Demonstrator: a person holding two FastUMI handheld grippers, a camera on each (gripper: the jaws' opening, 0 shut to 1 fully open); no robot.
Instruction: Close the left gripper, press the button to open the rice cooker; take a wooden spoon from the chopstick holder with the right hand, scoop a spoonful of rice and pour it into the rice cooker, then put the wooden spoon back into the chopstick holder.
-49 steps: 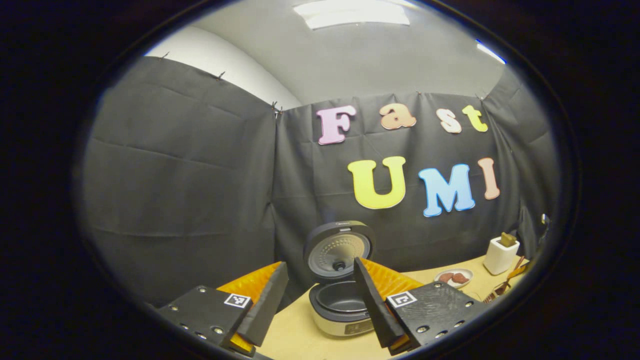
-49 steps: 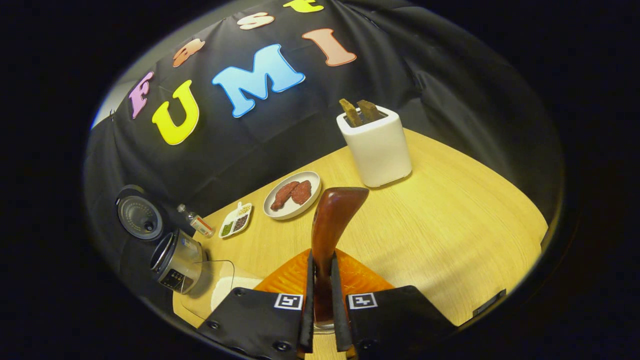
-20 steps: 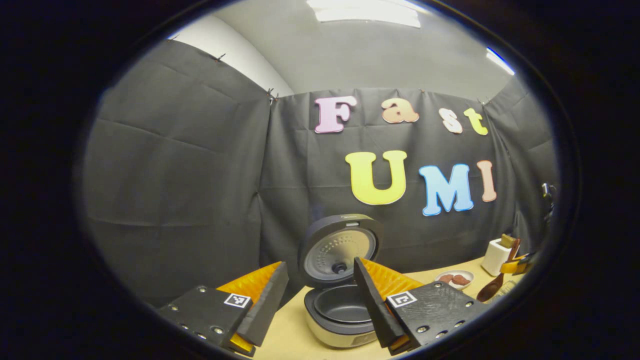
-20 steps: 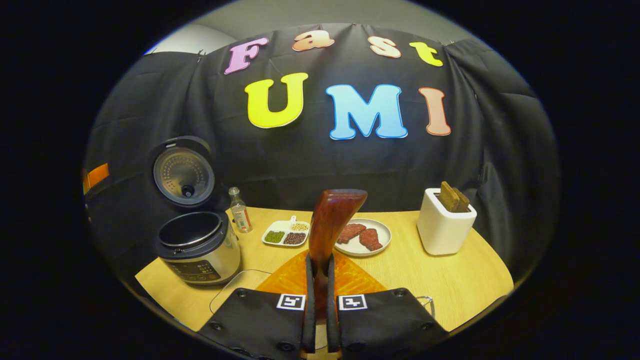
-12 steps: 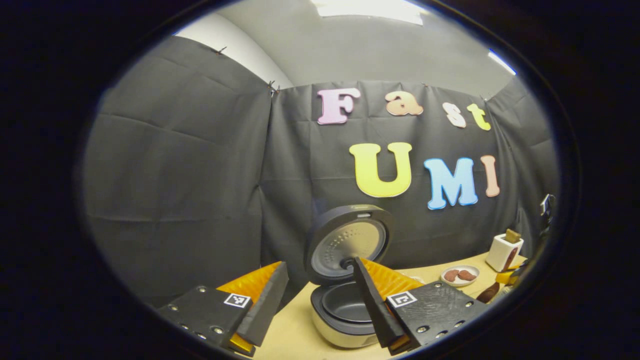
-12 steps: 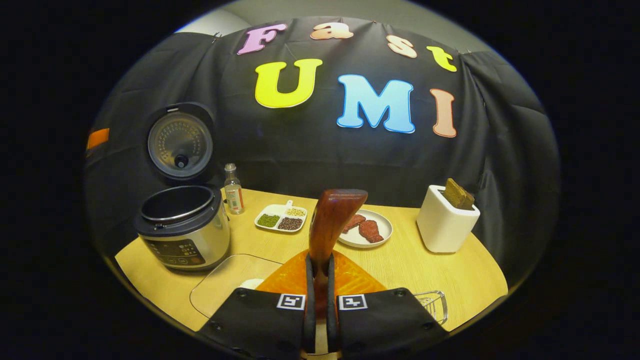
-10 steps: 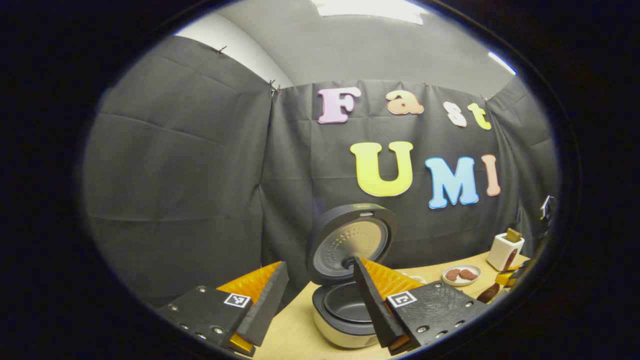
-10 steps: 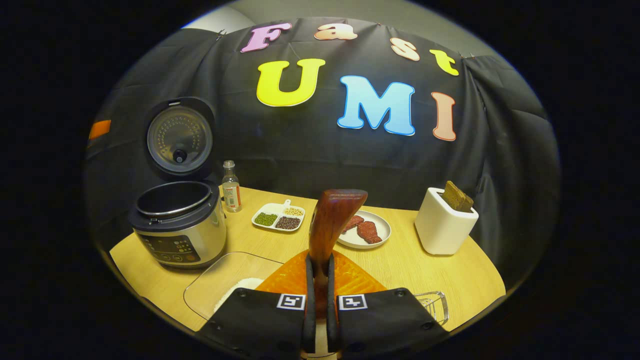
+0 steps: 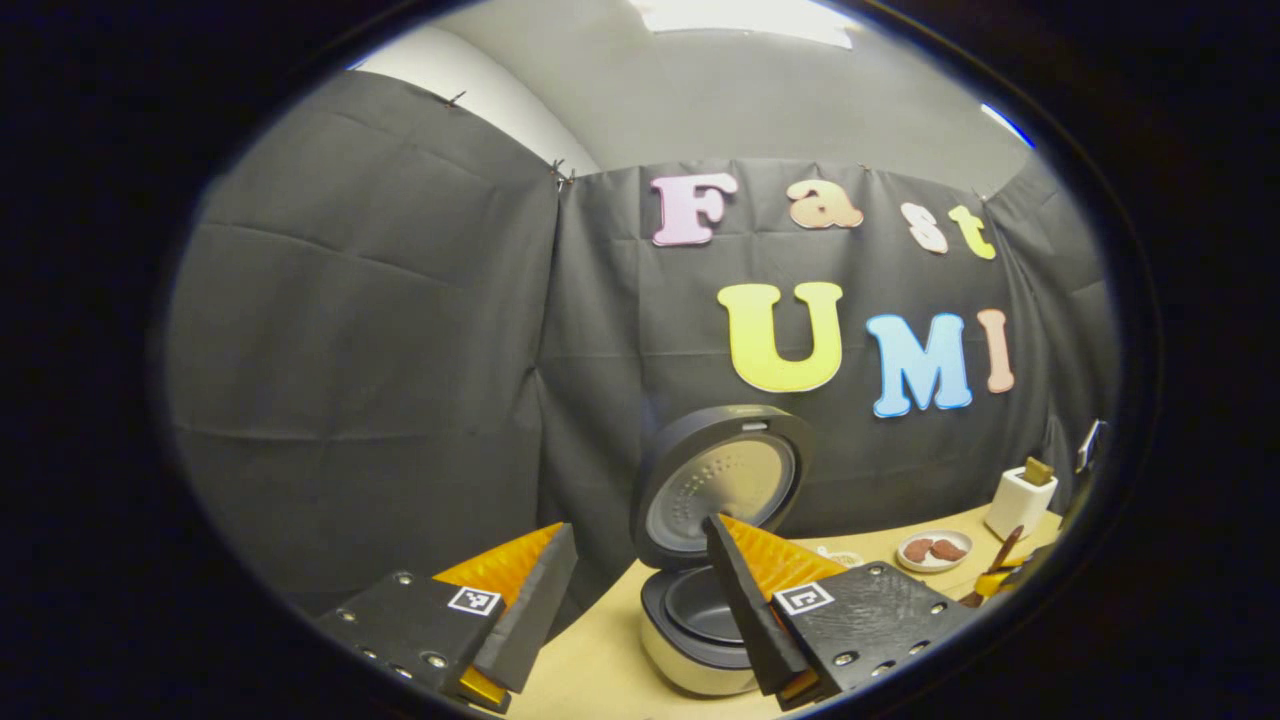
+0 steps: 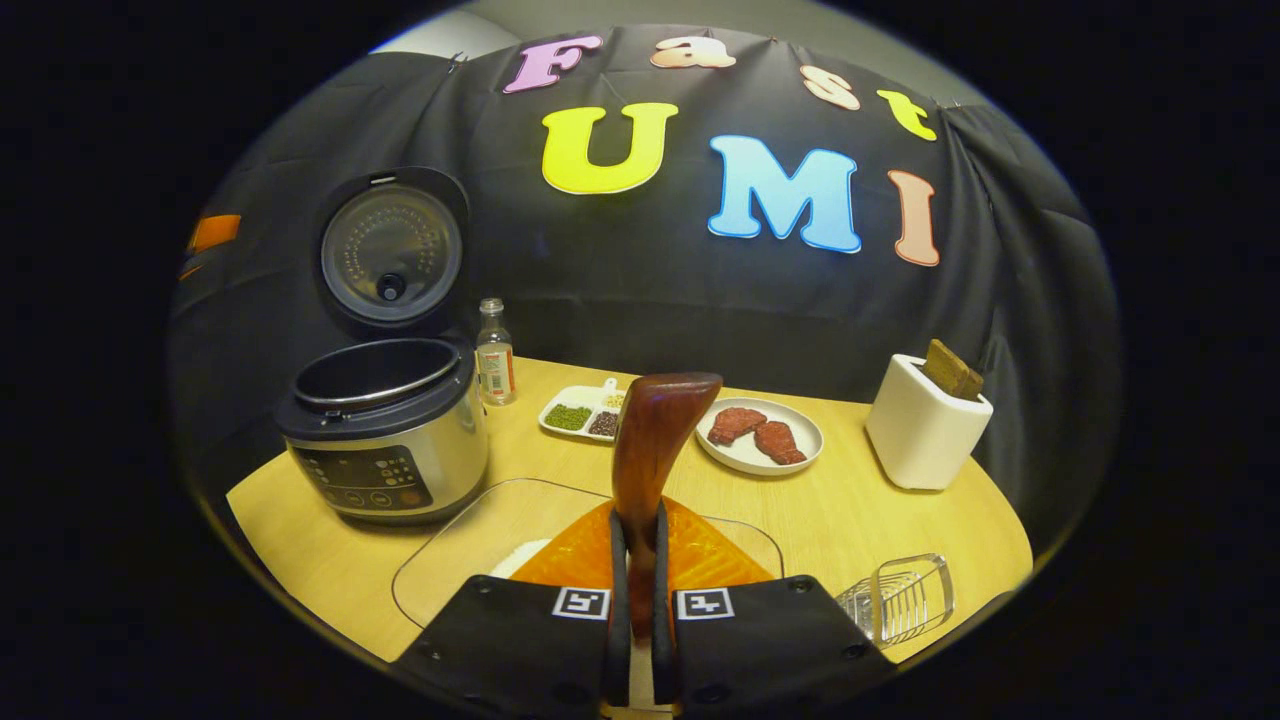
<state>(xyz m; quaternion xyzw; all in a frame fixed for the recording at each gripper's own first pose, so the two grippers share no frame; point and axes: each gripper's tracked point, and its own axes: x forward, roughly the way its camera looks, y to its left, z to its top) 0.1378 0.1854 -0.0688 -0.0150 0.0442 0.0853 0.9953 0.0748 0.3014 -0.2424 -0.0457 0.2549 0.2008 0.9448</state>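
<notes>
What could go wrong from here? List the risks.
1. The right claw pinches the spoon low on its handle, so it may twist when dug into the rice.
2. The cooker stands off to the side of the glass dish; grains may spill on the table in transit.

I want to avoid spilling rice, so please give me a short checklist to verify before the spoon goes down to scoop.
1. Rice cooker lid open, pot reachable: ok.
2. Right gripper shut on the wooden spoon: ok.
3. Glass rice dish below the spoon: ok.
4. Amount of rice in the dish: cannot tell, mostly hidden by the gripper.
5. Left gripper open, empty, held near the cooker: ok.
6. Chopstick holder upright for the return: ok.
</notes>
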